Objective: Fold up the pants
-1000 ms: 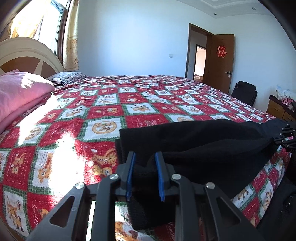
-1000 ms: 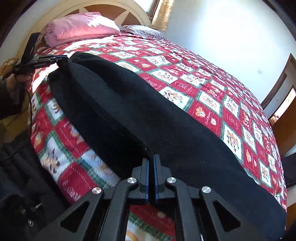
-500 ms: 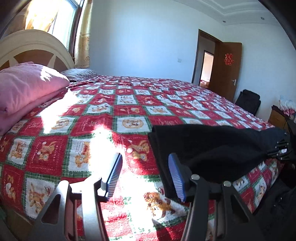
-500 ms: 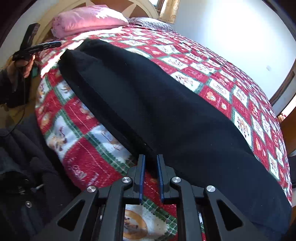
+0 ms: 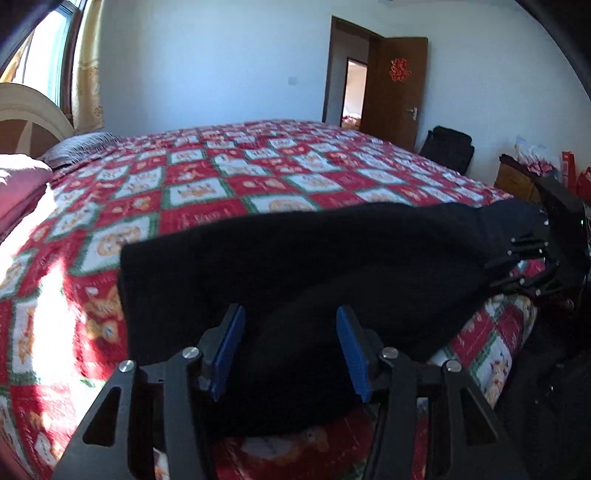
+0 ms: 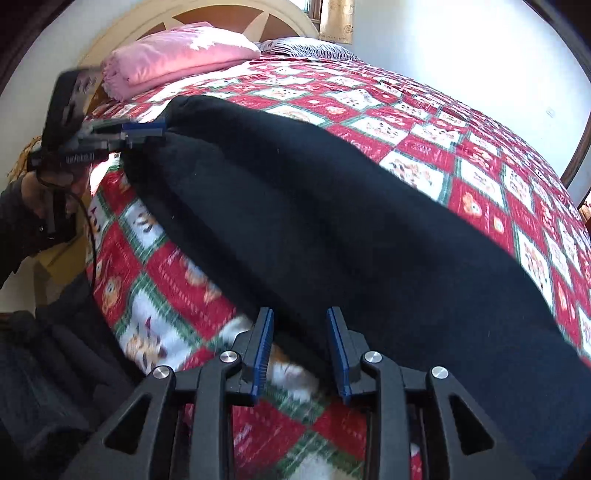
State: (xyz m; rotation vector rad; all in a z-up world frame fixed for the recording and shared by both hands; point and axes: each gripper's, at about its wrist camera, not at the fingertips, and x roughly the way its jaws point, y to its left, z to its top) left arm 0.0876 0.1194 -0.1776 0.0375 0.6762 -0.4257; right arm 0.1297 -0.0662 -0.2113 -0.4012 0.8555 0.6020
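Note:
Black pants (image 5: 314,266) lie folded lengthwise along the near edge of a bed with a red, white and green checked quilt (image 5: 221,184). My left gripper (image 5: 290,350) stands open at one end of the pants, with cloth lying between the blue pads but not pressed. In the right wrist view the pants (image 6: 332,221) stretch away to the left gripper (image 6: 162,129) at their far end. My right gripper (image 6: 300,350) is at the other end; its jaws are opening, and the pants' edge lies loose between the pads. From the left wrist it shows as the right gripper (image 5: 517,254).
A folded pink blanket (image 6: 177,55) and a striped pillow (image 5: 81,147) lie by the headboard (image 6: 221,14). A person's sleeved hand (image 6: 22,206) holds the left gripper beside the bed. Beyond the bed stand a door (image 5: 395,85), a black chair (image 5: 448,147) and a wooden cabinet (image 5: 517,181).
Both grippers were shut on the pants and have let go. The left one opened, swung left off the cloth and came back over it. The right one opened more slowly and dipped.

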